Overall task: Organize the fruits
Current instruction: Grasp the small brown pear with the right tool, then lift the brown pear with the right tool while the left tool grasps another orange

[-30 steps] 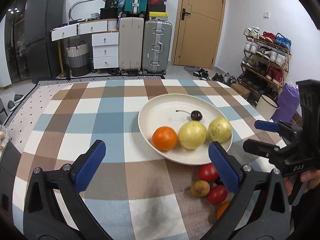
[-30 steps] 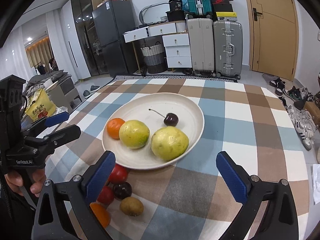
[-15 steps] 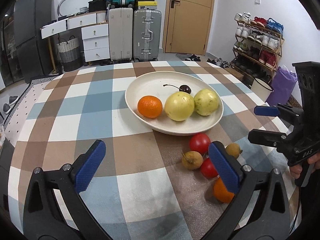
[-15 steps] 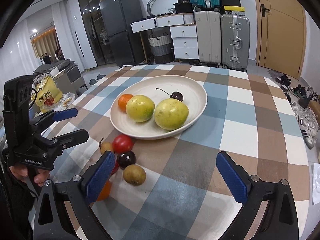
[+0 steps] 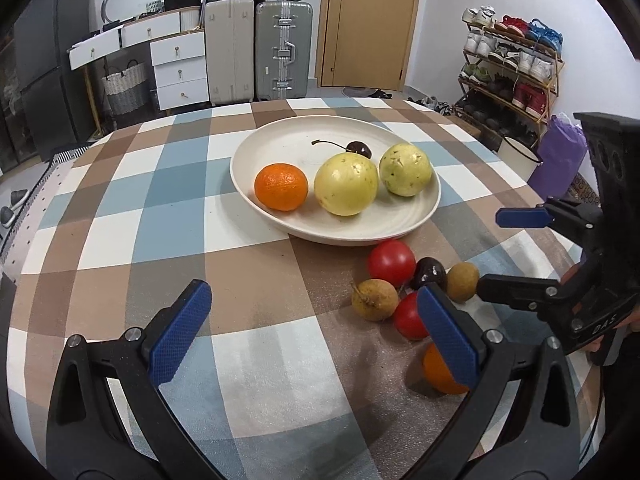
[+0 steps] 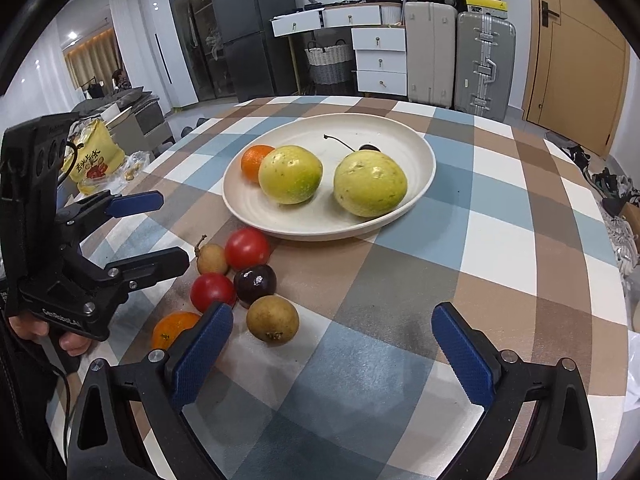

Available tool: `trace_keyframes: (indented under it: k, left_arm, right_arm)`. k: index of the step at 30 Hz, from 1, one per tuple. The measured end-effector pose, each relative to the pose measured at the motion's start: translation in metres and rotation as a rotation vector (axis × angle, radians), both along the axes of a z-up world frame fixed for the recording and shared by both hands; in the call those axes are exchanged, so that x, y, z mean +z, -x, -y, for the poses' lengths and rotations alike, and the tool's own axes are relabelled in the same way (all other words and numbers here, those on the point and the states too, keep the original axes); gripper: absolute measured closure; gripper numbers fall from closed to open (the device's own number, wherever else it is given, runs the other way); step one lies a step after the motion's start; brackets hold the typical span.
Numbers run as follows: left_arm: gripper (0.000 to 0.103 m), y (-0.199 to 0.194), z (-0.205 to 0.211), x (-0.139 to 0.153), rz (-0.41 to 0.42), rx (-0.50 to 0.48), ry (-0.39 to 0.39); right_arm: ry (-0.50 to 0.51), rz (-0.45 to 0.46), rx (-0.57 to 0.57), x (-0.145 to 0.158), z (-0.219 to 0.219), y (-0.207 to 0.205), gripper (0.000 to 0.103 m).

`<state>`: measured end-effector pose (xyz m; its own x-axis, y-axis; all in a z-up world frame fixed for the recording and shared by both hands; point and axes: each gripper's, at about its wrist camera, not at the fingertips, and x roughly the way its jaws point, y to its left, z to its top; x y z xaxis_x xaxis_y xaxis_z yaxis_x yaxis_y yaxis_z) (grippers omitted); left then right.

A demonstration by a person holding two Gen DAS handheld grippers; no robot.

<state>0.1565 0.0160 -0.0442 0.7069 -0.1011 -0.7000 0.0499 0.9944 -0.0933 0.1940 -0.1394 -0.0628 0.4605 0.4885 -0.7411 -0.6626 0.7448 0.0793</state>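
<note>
A cream plate (image 5: 280, 148) (image 6: 404, 136) on the checked tablecloth holds an orange (image 5: 281, 186), two yellow-green fruits (image 5: 346, 189) (image 5: 405, 175) and a dark cherry (image 5: 359, 148). In front of it lie two red tomatoes (image 6: 247, 247) (image 6: 212, 290), a dark cherry (image 6: 255, 284), two brown longans (image 6: 272, 319) (image 6: 212, 259) and a small orange (image 6: 173, 328). My left gripper (image 5: 316, 334) is open and empty, above the cloth left of this cluster. My right gripper (image 6: 334, 354) is open and empty, just right of the cluster.
The table's far edge (image 5: 280, 102) faces suitcases (image 5: 256, 48), white drawers (image 5: 176, 68) and a wooden door (image 5: 368, 20). A shoe rack (image 5: 512, 68) stands to the right. A yellow snack bag (image 6: 94, 158) lies beside the table on the left.
Both grippers have drawn back and lowered toward the table's near side. The loose fruit cluster now shows fully in front of the plate. Both stay open.
</note>
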Motion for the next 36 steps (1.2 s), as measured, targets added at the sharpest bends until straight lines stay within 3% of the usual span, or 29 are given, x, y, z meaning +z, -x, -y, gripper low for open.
trace_keyframes:
  k: [2, 6, 16, 18, 23, 26, 36]
  left_arm:
    - [0.001, 0.0, 0.0, 0.0, -0.007, -0.001, 0.009]
    - [0.001, 0.001, 0.003, 0.0, -0.007, -0.009, 0.004]
    - [0.0, 0.002, 0.006, 0.001, -0.003, -0.014, -0.003]
    - [0.0, 0.003, 0.006, 0.002, -0.002, -0.013, -0.003]
    - [0.001, 0.003, 0.006, 0.003, 0.0, -0.024, 0.024]
    - [0.001, 0.003, 0.007, 0.003, -0.002, -0.025, 0.032]
    - [0.001, 0.024, 0.01, 0.007, 0.0, 0.007, 0.05]
  right_arm:
    - [0.004, -0.01, 0.008, -0.002, -0.001, 0.0, 0.003]
    - [0.019, -0.019, 0.029, -0.005, -0.005, 0.001, 0.019]
    - [0.045, -0.029, 0.108, -0.011, -0.017, 0.011, 0.035]
    - [0.044, -0.026, 0.117, -0.011, -0.018, 0.013, 0.046]
    - [0.026, -0.041, 0.143, -0.011, -0.019, 0.015, 0.059]
    - [0.019, -0.048, 0.153, -0.011, -0.02, 0.016, 0.073]
    - [-0.04, -0.011, 0.161, 0.005, -0.013, 0.021, 0.073]
